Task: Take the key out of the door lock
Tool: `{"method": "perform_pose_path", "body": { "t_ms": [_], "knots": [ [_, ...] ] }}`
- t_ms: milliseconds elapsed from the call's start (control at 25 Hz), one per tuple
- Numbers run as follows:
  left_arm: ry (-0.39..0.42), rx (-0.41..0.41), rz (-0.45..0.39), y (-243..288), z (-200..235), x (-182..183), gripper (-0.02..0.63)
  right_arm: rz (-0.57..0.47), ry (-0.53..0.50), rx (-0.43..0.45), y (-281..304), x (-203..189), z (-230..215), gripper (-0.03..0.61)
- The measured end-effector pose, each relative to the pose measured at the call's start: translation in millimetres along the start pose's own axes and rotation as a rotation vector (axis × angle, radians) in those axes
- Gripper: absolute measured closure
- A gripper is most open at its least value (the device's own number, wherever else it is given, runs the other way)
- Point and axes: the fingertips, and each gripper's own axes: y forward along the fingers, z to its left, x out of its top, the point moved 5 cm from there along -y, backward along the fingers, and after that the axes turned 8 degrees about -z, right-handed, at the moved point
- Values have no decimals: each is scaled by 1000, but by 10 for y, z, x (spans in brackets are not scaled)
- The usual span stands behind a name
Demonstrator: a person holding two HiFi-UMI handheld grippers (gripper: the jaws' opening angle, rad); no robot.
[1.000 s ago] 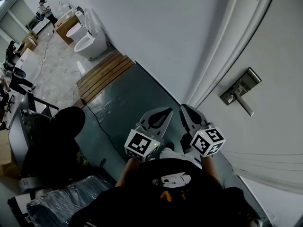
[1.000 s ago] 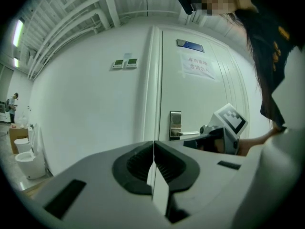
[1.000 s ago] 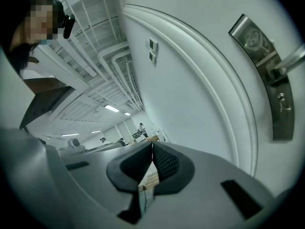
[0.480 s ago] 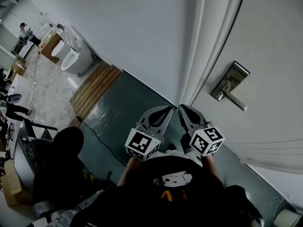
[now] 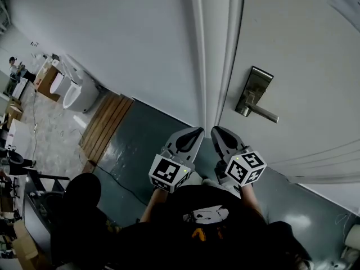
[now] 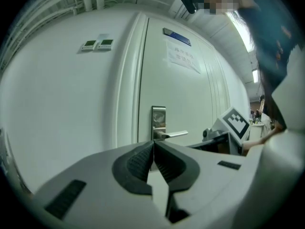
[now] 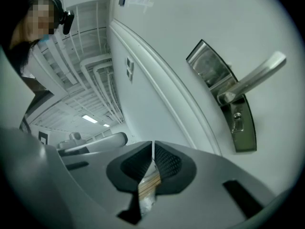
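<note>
Approach to lock (image 5: 251, 91): left gripper (image 6: 153, 144) and right gripper (image 7: 152, 147) both pinched closed, empty, well short; I should part the right one, square it below lever (image 5: 262, 115), draw key straight.

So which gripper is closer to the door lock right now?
Right. The right gripper sits below and left of the door lock in the head view; the left gripper is beside it, farther left.
</note>
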Motion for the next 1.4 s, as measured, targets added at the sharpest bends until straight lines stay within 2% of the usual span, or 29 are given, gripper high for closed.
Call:
{"method": "perform_pose_path", "body": {
  "t_ms": [280, 600, 1240, 1400],
  "knots": [
    [1, -94, -1, 190, -101, 25, 604, -61, 31, -89, -171, 78, -161, 572],
    [-4, -225, 18, 299, -163, -15, 604, -146, 69, -256, -313, 137, -401, 572],
    [-30, -411, 43, 408, 133, -131, 604, -309, 116, -562, -347, 213, -884, 571],
    [-34, -444, 42, 446, 189, -133, 604, -326, 136, -608, -330, 205, -1025, 530]
  ]
}}
